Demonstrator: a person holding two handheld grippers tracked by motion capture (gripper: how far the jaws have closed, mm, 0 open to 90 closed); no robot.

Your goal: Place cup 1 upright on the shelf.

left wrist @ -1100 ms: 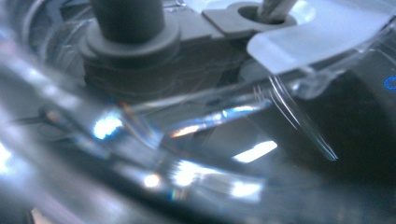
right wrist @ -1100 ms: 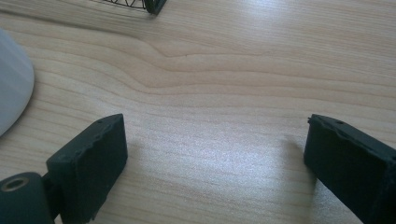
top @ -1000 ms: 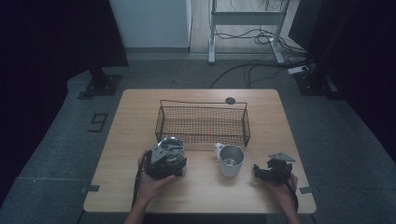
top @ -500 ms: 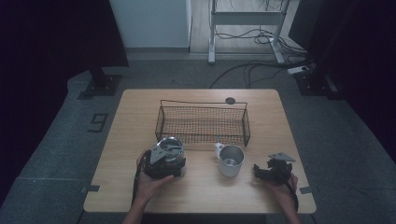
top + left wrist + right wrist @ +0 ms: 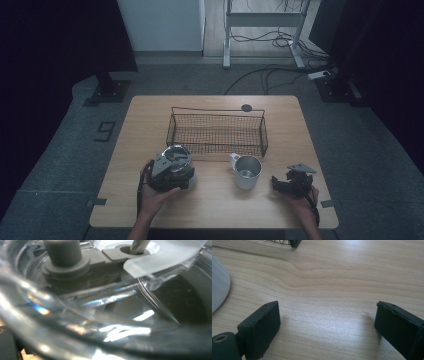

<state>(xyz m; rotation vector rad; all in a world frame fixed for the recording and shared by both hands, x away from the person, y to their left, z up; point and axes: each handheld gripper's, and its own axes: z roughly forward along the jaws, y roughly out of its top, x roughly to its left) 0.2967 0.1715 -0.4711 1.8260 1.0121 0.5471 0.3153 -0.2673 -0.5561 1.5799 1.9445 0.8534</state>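
A clear lidded container (image 5: 175, 156) with grey inner parts stands at the table's front left. My left gripper (image 5: 170, 172) is pressed against its near side, held from behind by a hand. In the left gripper view the container's clear wall (image 5: 105, 322) and grey knob (image 5: 62, 255) sit right at the lens and hide the jaws. Those jaws have just been closing; whether they press on the container I cannot see. My right gripper (image 5: 276, 182) rests at the front right, open, with bare wood between its jaws (image 5: 327, 312). A metal mug (image 5: 247, 172) stands just left of it.
A black wire basket (image 5: 217, 132) stands across the middle of the wooden table (image 5: 210, 210), its corner (image 5: 293, 242) showing in the right gripper view. A small black disc (image 5: 246, 107) lies behind it. The mug's pale side (image 5: 218, 285) is close to the right gripper's left jaw.
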